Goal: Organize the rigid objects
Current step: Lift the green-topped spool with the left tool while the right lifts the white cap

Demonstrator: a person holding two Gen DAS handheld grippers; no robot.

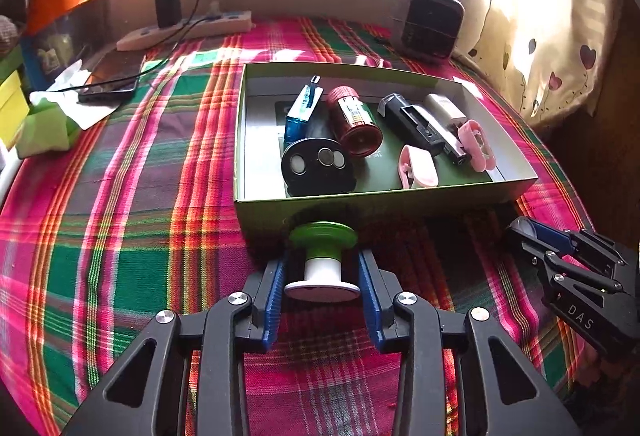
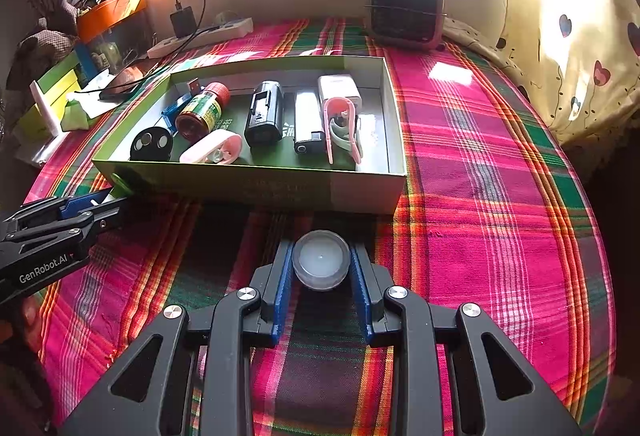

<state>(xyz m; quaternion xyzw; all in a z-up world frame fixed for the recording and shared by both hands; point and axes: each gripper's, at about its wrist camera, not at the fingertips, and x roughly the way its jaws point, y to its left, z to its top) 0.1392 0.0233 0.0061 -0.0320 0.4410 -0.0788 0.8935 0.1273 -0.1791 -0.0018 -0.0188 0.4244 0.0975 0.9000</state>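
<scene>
Gripping: L gripper (image 1: 322,276) spool (image 1: 322,260), R gripper (image 2: 321,268) cap (image 2: 320,264).

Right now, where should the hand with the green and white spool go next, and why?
Probably lift it up and forward over the box wall. The left gripper has its fingers around the green and white spool, just outside the box, where the other small things already lie.
</scene>
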